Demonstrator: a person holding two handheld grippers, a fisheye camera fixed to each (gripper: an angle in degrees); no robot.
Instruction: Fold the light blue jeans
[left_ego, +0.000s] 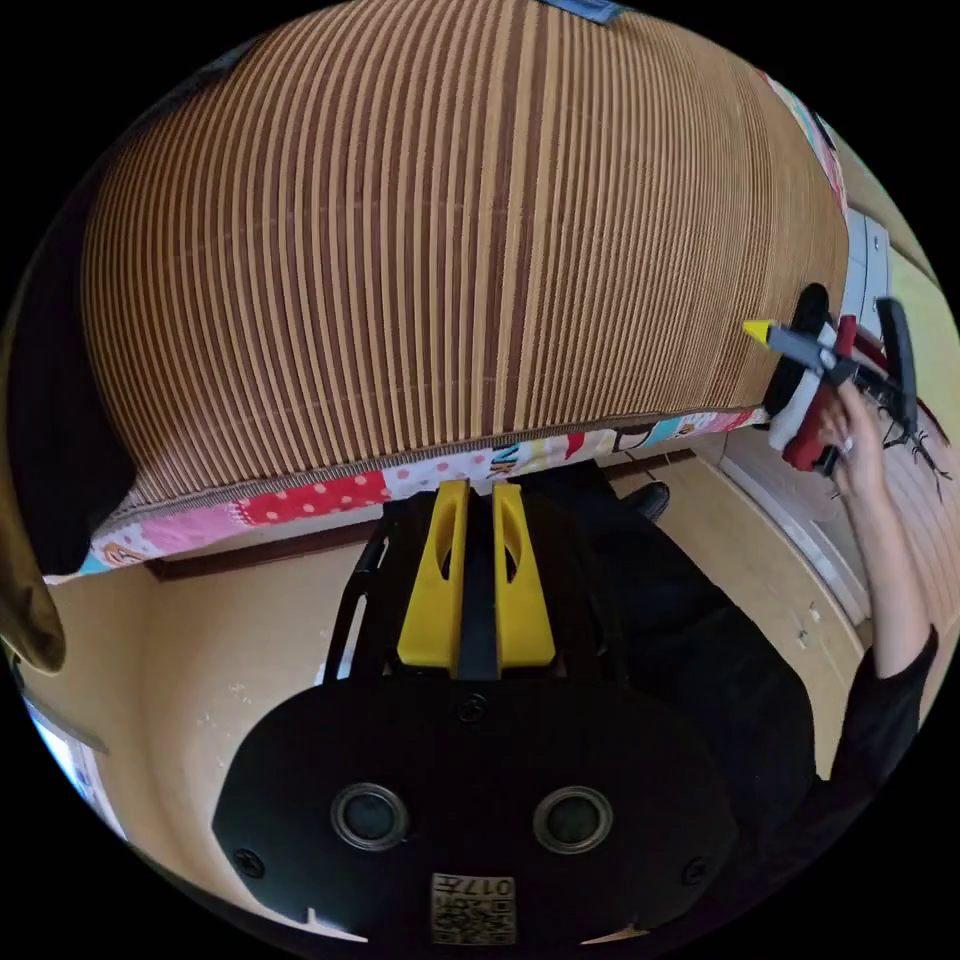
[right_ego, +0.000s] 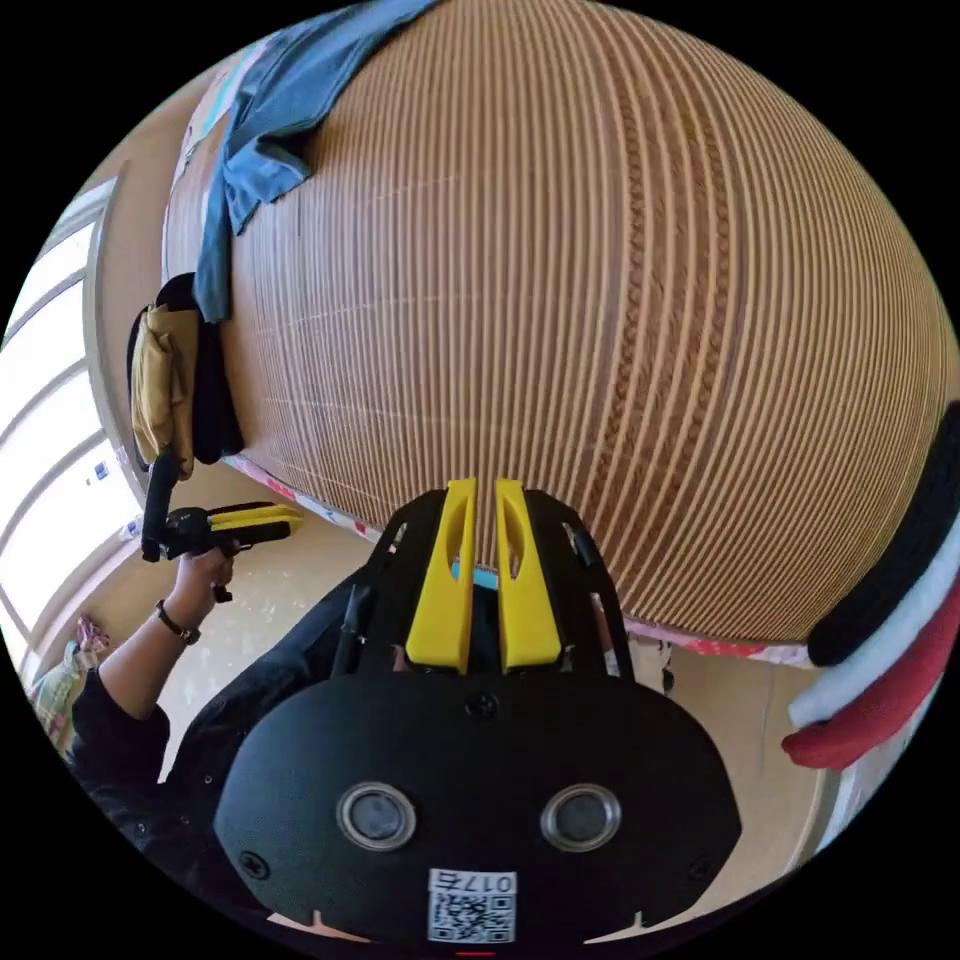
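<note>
The light blue jeans (right_ego: 285, 95) lie crumpled at the far corner of a brown striped mat (right_ego: 600, 300), one leg trailing along its edge. A blue scrap (left_ego: 592, 8) at the mat's far edge may be the same jeans. My right gripper (right_ego: 478, 492) hovers over the near edge of the mat, jaws together with nothing between them. My left gripper (left_ego: 476, 492) sits just off the mat's patchwork border (left_ego: 330, 495), also shut and empty. Each gripper is visible from the other camera, held in a hand: the right one (left_ego: 760, 328) and the left one (right_ego: 288, 518).
Yellow and black clothes (right_ego: 170, 380) hang over the mat's edge below the jeans. Black, white and red rolled items (right_ego: 880, 650) rest at the opposite side, also seen as the stack (left_ego: 800, 400). A person in black stands on the pale floor (left_ego: 250, 640).
</note>
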